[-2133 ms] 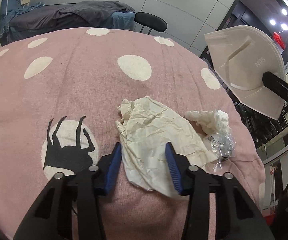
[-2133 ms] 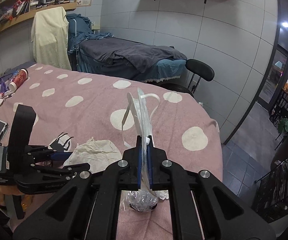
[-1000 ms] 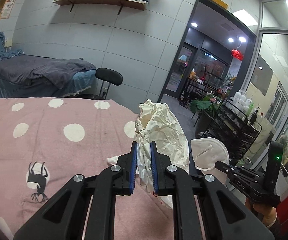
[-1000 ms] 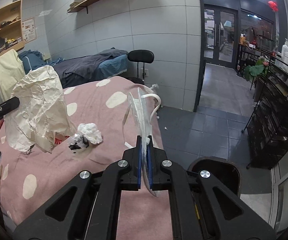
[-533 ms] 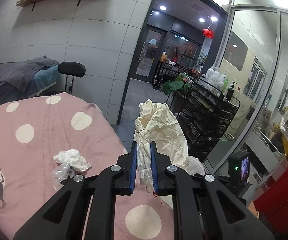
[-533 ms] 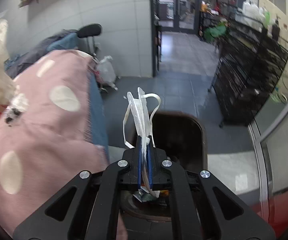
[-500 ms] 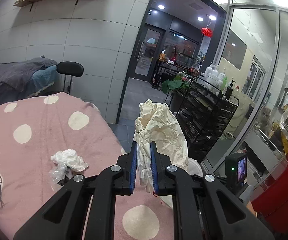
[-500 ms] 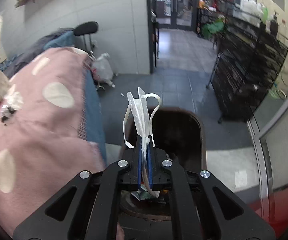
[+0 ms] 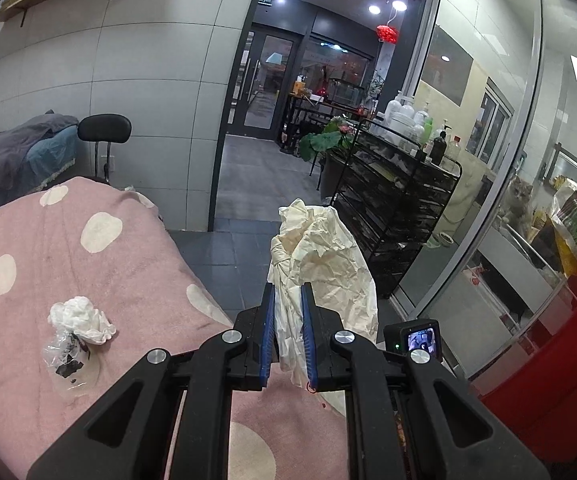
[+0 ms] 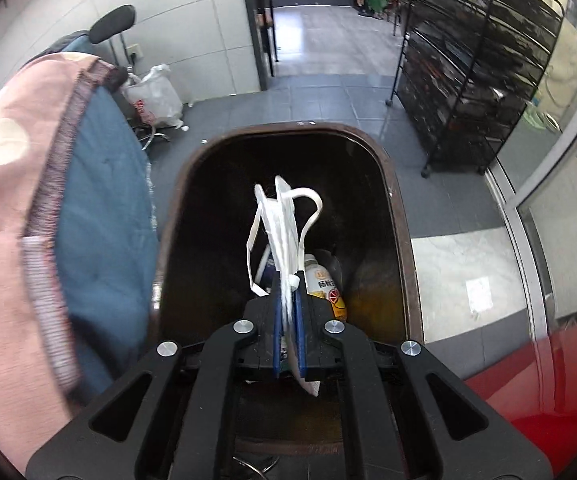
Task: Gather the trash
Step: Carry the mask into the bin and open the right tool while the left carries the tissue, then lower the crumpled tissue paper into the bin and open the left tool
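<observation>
Pink dotted bedspread under/left of jaws; white tissue wad + clear plastic scrap lying on it, left.

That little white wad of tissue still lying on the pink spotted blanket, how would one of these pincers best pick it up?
Come straight down from above and pinch the crumpled tissue across its puffy middle. It sits as a raised, soft lump on the blanket, so the fingers can probably close around its sides. The clear plastic wrapper touches its near edge, so approach from the far side or take both.

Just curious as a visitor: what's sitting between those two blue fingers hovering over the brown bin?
In the right wrist view, a folded white face mask is pinched between the right gripper's fingers, above the open bin.
</observation>
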### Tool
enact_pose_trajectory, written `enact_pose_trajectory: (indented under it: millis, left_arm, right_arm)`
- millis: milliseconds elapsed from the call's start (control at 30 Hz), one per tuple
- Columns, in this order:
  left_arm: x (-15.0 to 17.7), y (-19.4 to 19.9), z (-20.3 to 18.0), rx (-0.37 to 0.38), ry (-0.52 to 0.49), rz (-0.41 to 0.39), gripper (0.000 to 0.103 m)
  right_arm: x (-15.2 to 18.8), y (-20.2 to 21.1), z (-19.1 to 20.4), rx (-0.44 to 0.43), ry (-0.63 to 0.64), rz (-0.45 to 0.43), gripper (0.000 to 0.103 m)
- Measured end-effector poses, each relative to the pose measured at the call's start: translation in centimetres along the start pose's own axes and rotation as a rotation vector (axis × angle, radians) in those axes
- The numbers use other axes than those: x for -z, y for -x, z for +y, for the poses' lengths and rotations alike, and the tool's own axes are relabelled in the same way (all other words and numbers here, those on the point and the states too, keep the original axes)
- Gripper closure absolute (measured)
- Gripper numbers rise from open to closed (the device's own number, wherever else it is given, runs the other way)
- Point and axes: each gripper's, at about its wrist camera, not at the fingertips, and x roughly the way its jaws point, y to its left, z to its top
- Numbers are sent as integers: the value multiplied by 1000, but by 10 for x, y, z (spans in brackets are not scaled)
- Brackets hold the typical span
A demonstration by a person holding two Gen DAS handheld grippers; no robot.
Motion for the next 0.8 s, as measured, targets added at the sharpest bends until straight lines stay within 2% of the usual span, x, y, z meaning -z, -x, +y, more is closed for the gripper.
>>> enact_pose_trajectory:
  millis: [100,167,200,500,800]
  left_arm:
    - [2,-7,-6,12,-10,13,90]
    - [3,-12,-9,22,-14,25,90]
    - [4,-15,-11,25,-17,31,90]
    - [10,-47,-32,74,-43,112,90]
    - [29,-98,-64,134,-87,237,90]
  right_arm:
    - [5,-9,-7,9,-32,16,84]
    - [8,-7,-11,3,-56,13,49]
    - [10,-4,-12,11,-61,4,43]
    - [23,29,-31,-1,-125,-56,39]
    - [38,68,-53,55,-182,-107,38]
